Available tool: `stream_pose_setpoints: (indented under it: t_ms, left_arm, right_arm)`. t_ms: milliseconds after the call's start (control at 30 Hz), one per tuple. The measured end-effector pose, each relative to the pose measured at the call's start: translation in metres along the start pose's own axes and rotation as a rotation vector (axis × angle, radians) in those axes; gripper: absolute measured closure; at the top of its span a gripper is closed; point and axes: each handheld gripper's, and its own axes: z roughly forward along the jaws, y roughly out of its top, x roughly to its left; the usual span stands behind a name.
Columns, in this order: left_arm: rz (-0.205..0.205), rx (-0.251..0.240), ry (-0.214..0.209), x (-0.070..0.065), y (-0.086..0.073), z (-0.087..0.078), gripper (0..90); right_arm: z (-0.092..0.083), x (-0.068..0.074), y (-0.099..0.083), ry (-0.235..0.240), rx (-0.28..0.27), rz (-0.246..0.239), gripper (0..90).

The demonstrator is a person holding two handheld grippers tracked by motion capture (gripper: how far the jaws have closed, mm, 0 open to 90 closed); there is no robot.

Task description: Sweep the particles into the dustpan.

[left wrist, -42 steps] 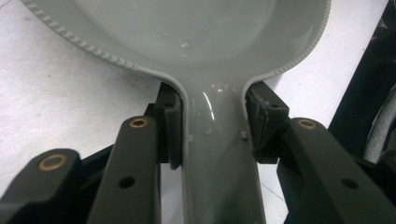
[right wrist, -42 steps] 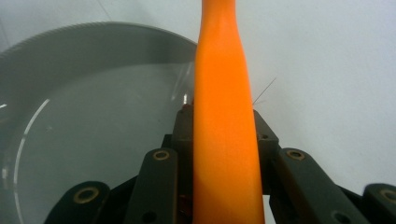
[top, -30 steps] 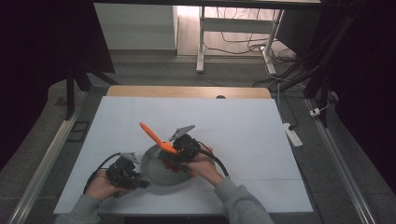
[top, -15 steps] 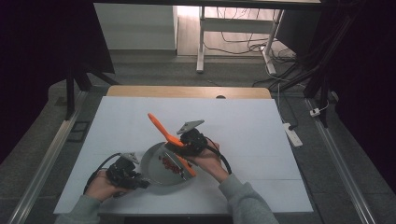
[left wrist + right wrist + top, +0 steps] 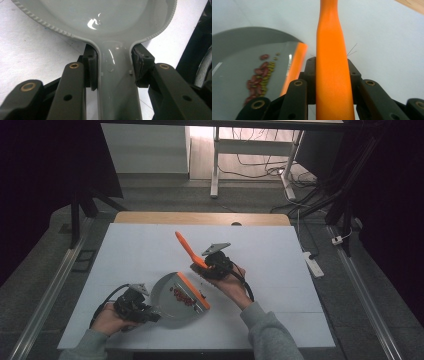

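Where the tabletop [image 5: 150,250] carries its white sheet, a strip of bare wood shows along the far edge, and beyond it lies a grey floor with a white table frame [image 5: 215,165], loose cables [image 5: 260,165] and a white power strip [image 5: 313,264] just off the right side; dark curtains close in the room left and right. No brand, label or writing can be read anywhere. Near the front of the tabletop sits a grey dustpan [image 5: 170,297] with an orange lip, and a small heap of red and greenish beans [image 5: 183,296] lies inside it by that lip. The left tongs [image 5: 150,312] are clamped on the dustpan's handle [image 5: 117,85], one pad pressed to each side of its neck. The right tongs [image 5: 202,267] are closed around an orange brush handle [image 5: 333,75], which slants up and away over the white sheet, just beyond the dustpan's lip.
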Motion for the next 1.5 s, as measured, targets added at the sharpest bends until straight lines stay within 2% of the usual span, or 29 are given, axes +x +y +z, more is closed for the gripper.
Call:
stream_pose_setpoints:
  t_ms: [100, 167, 267, 600, 867, 967, 1033, 1133, 1300, 1500]
  left_arm:
    - [0.001, 0.001, -0.001, 0.0, 0.0, 0.0, 61.7]
    - [0.0, 0.001, -0.002, 0.0, 0.0, 0.0, 61.7]
    - [0.0, 0.001, -0.003, 0.0, 0.0, 0.0, 61.7]
    - [-0.001, 0.002, -0.005, 0.0, 0.0, 0.0, 61.7]
    - [-0.002, 0.0, -0.007, 0.0, 0.0, 0.001, 61.7]
    - [-0.003, 0.0, -0.007, 0.0, 0.0, 0.001, 61.7]
    - [-0.002, 0.001, -0.007, 0.0, 0.0, 0.001, 61.7]
    - [-0.005, -0.003, -0.006, -0.001, 0.001, 0.001, 61.7]
    - [-0.005, -0.001, -0.007, -0.001, 0.0, 0.001, 61.7]
    - [-0.002, 0.002, -0.007, 0.0, 0.0, 0.001, 61.7]
  right_arm:
    - [0.003, -0.005, -0.003, -0.027, 0.023, -0.002, 70.8]
    - [0.005, -0.007, -0.006, -0.024, 0.033, 0.013, 70.9]
    - [0.008, -0.009, -0.01, -0.032, 0.046, 0.011, 70.8]
    - [0.013, -0.005, -0.015, -0.017, 0.073, 0.007, 70.8]
    - [0.012, 0.009, -0.018, 0.0, 0.069, -0.008, 70.9]
    - [0.012, 0.014, -0.02, 0.035, 0.056, 0.005, 70.9]
    - [0.011, 0.02, -0.02, 0.025, 0.056, -0.013, 70.8]
    - [0.012, 0.025, -0.02, 0.069, 0.044, 0.003, 70.9]
    - [0.013, 0.04, -0.02, 0.049, 0.039, 0.012, 70.7]
    - [0.014, 0.046, -0.018, 0.028, 0.029, 0.032, 70.7]
